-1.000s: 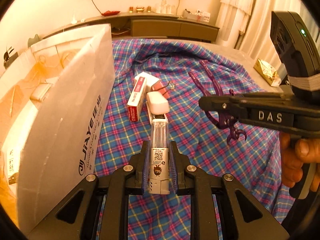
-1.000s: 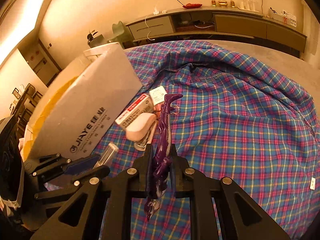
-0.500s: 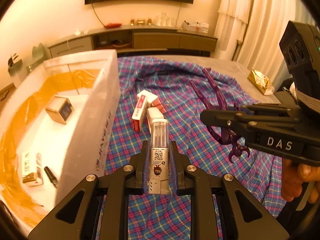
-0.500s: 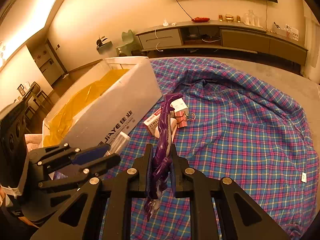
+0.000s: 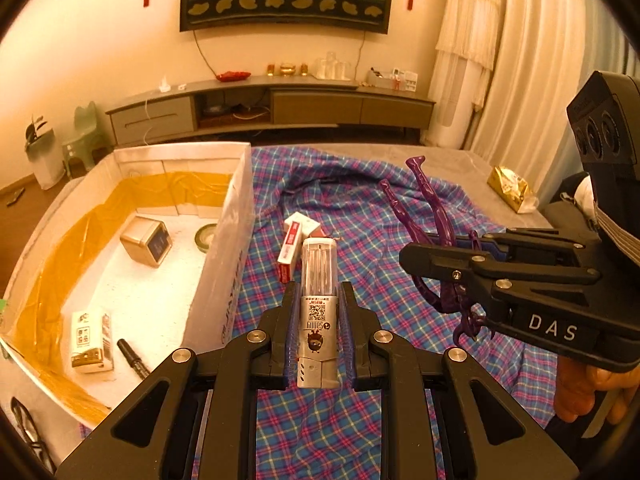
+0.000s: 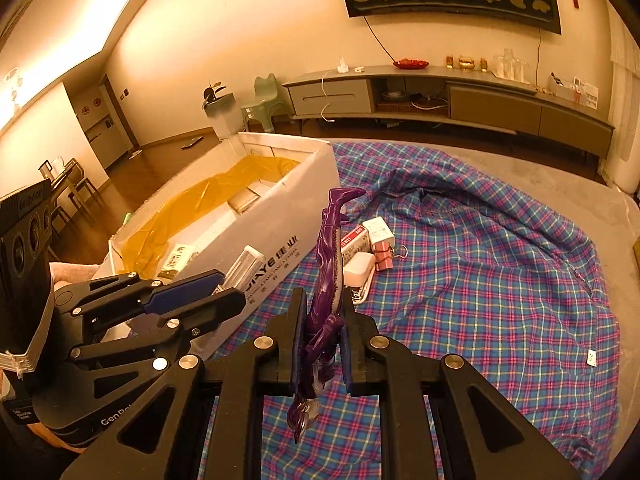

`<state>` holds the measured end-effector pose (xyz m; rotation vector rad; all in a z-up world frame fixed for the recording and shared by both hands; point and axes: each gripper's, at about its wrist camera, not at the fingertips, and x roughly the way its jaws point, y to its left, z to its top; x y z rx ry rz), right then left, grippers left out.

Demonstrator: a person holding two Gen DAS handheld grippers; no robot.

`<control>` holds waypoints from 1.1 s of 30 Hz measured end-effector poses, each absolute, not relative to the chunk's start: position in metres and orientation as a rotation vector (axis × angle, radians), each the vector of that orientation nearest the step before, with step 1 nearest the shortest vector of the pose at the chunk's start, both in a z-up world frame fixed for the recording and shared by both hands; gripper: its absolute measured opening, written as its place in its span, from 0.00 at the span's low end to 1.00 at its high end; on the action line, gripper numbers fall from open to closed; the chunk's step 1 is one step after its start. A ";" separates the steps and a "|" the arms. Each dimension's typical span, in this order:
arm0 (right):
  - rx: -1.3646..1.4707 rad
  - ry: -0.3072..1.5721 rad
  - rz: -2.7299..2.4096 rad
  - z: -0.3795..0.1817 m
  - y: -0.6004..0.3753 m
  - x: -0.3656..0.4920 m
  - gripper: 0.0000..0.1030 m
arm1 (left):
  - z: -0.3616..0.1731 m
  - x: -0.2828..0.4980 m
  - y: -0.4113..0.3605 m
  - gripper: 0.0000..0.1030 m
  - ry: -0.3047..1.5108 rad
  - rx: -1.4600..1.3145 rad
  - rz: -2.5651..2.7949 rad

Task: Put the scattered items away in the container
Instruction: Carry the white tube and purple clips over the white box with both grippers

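Left gripper [image 5: 319, 320] pinching a clear-topped tube [image 5: 319, 280] with a QR label, pads pressed on its sides, tube pointing forward along the fingers, clear of the cloth. Right gripper [image 6: 322, 344] clamped on a purple figurine-like piece [image 6: 326, 280], which sticks up out of the jaws; it's off the cloth too. In the left view that gripper [image 5: 448, 264] sits to the right, with the purple piece [image 5: 424, 208] and a hand [image 5: 588, 388] on its handle.

White container [image 5: 224, 280] stands at the left edge of the plaid cloth [image 5: 360, 420], open top, yellow film lining its walls. Inside: a small gold cube [image 5: 146, 240], a tape roll [image 5: 206, 236] against the near wall, a small carton [image 5: 90, 340], a black marker [image 5: 130, 356].

Still loose on the cloth, just beside the container's long wall: red-white box [image 6: 354, 242], a white stapler [image 6: 360, 272] touching it, pink binder clips [image 6: 384, 254]. Only the red-white box [image 5: 290, 246] shows past the tube in the left view.

Gold foil packet [image 5: 508, 190] lies off the cloth, at the far right edge of the grey surface.
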<state>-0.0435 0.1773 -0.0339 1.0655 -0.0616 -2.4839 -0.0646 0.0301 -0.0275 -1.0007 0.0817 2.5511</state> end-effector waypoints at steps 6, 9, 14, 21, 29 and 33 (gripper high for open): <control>1.018 -0.024 -2.505 -0.019 0.167 -0.032 0.16 | -0.015 -0.055 0.024 0.19 0.066 -0.965 2.565; 0.999 -0.014 -2.508 -0.012 0.162 -0.028 0.16 | -0.009 -0.051 0.021 0.19 0.057 -0.946 2.574; 0.974 0.007 -2.511 -0.004 0.152 -0.020 0.16 | -0.001 -0.045 0.012 0.19 0.041 -0.922 2.590; 0.947 0.035 -2.509 0.004 0.138 -0.012 0.16 | 0.006 -0.041 0.001 0.19 0.009 -0.901 2.604; 0.928 0.056 -2.498 0.010 0.118 -0.007 0.16 | 0.012 -0.037 -0.014 0.19 -0.030 -0.881 2.618; 0.917 0.066 -2.494 0.013 0.107 -0.008 0.16 | 0.013 -0.039 -0.025 0.19 -0.060 -0.882 2.626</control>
